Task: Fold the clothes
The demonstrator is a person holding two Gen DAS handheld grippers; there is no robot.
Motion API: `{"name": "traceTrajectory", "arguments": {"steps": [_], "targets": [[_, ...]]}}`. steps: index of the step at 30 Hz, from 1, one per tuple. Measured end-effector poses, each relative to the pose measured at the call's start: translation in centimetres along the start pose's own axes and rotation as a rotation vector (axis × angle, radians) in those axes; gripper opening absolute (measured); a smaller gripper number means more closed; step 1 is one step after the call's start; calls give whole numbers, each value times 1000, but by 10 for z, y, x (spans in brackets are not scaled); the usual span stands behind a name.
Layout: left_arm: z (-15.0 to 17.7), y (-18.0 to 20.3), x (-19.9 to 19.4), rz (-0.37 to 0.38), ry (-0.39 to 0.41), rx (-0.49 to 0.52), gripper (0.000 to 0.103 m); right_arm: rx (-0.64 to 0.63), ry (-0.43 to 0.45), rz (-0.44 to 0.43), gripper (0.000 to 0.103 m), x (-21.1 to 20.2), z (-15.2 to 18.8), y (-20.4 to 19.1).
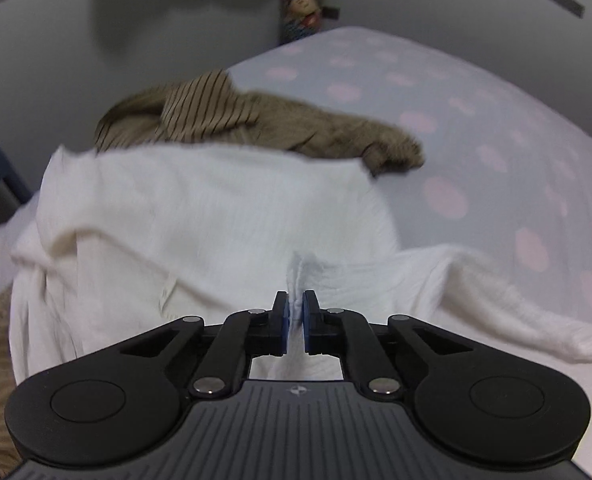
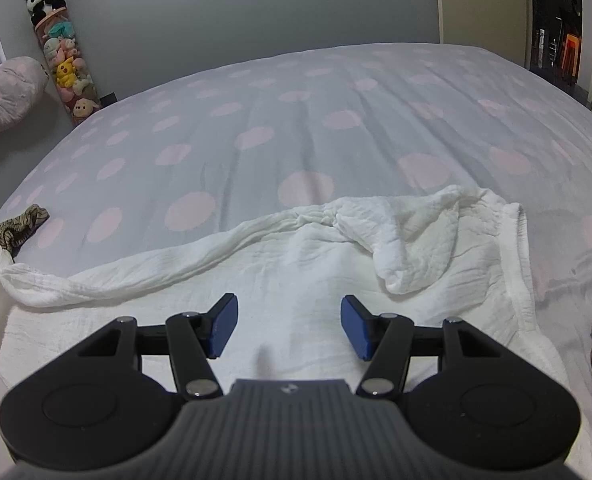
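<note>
A white crinkled garment (image 1: 200, 216) lies spread on the bed. My left gripper (image 1: 295, 308) is shut on a pinched fold of the white garment, which sticks up between the blue pads. In the right wrist view the same white garment (image 2: 303, 264) lies flat with a rumpled far edge and a bunched sleeve at the right. My right gripper (image 2: 289, 322) is open and empty, just above the cloth.
A brown striped garment (image 1: 224, 120) lies crumpled behind the white one; its end shows in the right wrist view (image 2: 12, 232). The bedsheet (image 2: 296, 128) is pale with pink dots. A tube of plush toys (image 2: 66, 64) stands by the wall. A pillow (image 2: 8, 92) lies at the far left.
</note>
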State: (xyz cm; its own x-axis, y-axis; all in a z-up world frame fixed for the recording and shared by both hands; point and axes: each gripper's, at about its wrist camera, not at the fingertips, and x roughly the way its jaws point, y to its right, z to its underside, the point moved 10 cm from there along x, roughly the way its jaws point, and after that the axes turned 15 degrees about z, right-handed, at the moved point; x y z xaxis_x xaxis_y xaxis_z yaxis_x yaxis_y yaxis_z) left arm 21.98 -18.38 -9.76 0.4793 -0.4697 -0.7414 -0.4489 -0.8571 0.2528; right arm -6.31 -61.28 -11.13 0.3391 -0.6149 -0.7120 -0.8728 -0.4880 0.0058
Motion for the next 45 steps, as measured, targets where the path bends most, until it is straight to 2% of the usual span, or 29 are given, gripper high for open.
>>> {"name": "traceTrajectory", "arguments": {"steps": [5,13,18,20,22,25,30,33,34,40,43,45], "targets": [[-38,1,-13,48,9,46,2,-6,-6,0,61,1,0,0],[-94,-19,-19,-33,31,195,1,-21,-20,-1,60,8,2,-4],[-128,-24,2,-68,32,286,1,-51,-16,-17,60,13,2,-11],[-140,-27,12,-79,34,302,1,-79,-9,-37,57,15,1,-19],[-152,-32,27,-93,32,313,1,-126,2,-52,49,17,2,-30],[-163,-40,59,-104,16,337,1,-184,-8,-59,47,27,9,-44],[-171,-40,103,-119,9,395,2,-190,-13,-78,47,41,11,-50],[-170,-40,116,-99,4,408,7,-183,-9,-80,47,46,10,-49],[-169,-41,119,-96,2,410,12,-184,-10,-81,47,47,10,-49],[-152,-59,99,-59,4,374,28,-188,-7,-88,47,47,11,-49],[-128,-76,79,-52,-10,317,35,-183,2,-91,47,44,9,-48],[-109,-83,67,-29,-30,279,35,-180,4,-87,47,42,9,-46]]}}
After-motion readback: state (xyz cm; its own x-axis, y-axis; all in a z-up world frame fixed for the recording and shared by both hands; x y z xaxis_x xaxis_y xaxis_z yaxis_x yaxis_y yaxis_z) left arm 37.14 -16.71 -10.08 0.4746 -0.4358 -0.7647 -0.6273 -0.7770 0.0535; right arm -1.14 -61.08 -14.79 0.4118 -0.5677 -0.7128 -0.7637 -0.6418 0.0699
